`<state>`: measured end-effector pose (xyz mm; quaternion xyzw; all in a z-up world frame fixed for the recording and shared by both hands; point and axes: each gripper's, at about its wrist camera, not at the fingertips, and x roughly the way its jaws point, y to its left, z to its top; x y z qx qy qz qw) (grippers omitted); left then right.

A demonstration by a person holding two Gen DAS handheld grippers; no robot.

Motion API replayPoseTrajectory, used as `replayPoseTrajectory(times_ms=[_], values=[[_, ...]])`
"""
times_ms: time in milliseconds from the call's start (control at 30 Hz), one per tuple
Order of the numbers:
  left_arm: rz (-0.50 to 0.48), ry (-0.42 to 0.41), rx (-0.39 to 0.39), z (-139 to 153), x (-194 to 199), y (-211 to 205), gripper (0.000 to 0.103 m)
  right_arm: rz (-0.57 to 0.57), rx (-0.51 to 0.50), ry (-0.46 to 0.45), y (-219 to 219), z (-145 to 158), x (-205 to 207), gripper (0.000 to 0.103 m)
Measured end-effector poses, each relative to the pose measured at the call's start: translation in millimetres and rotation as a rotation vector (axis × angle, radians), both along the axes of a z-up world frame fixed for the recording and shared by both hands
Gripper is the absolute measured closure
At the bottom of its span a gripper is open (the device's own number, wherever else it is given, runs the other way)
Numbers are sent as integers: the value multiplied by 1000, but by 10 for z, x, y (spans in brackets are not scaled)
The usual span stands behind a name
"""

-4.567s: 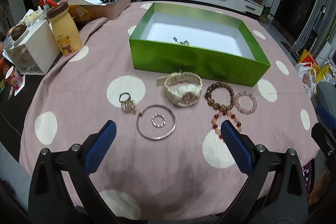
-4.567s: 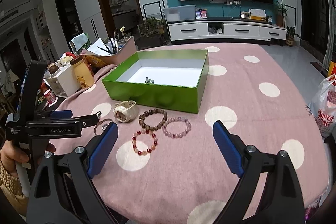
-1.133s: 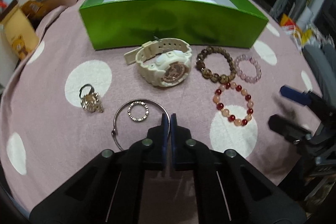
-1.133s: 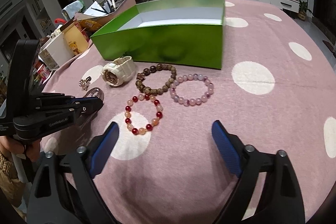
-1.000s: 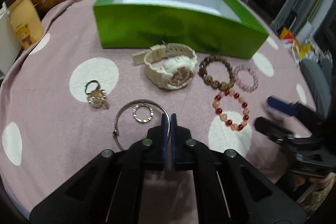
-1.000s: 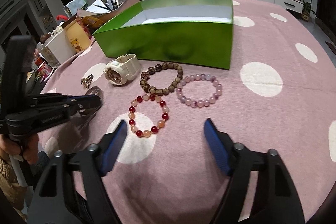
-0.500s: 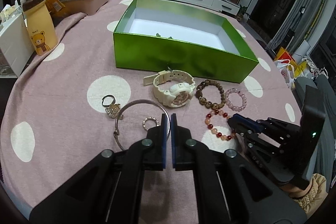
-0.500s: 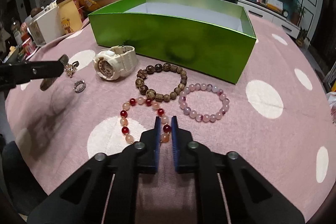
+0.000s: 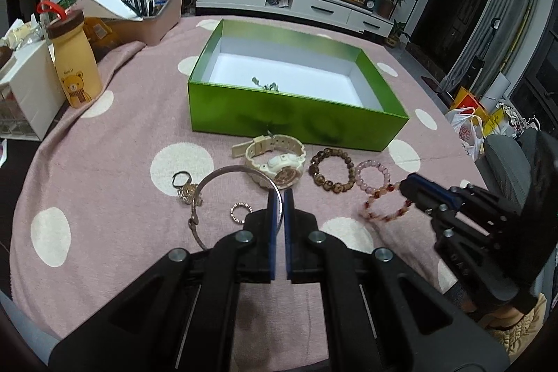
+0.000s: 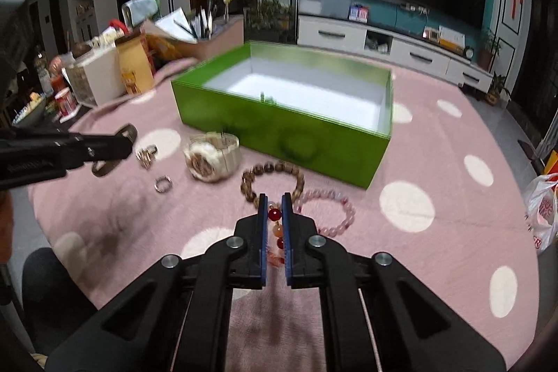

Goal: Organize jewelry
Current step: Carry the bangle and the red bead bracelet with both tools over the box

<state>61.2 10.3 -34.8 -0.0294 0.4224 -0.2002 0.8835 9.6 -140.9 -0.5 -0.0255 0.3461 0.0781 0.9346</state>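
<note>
- Red-orange bead bracelet point(image 10: 274, 225): now pinched betw. pads of right gripper point(image 10: 275, 215), hanging clear of the cloth; a sec ago those jaws were spread w/ it lying flat.
- Silver bangle point(image 9: 223, 194): clamped in left gripper point(image 9: 278, 215), tilted up off the table; grip same as before, just raised.
- Green box point(image 9: 296, 114): beyond both, open, one small piece inside.
- Watch point(image 9: 275, 159), brown beads point(image 9: 331, 169), pink beads point(image 9: 373, 171), two rings still on cloth.
- Means: two pieces picked up; likely next stop is the box.
</note>
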Motion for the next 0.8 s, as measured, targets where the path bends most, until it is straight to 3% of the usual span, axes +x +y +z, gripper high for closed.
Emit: replayPoseTrajectory(times_ms=[800], values=[[0,-142,30,653,267,-344,100,-49,69,-222,-391,830,214,96]])
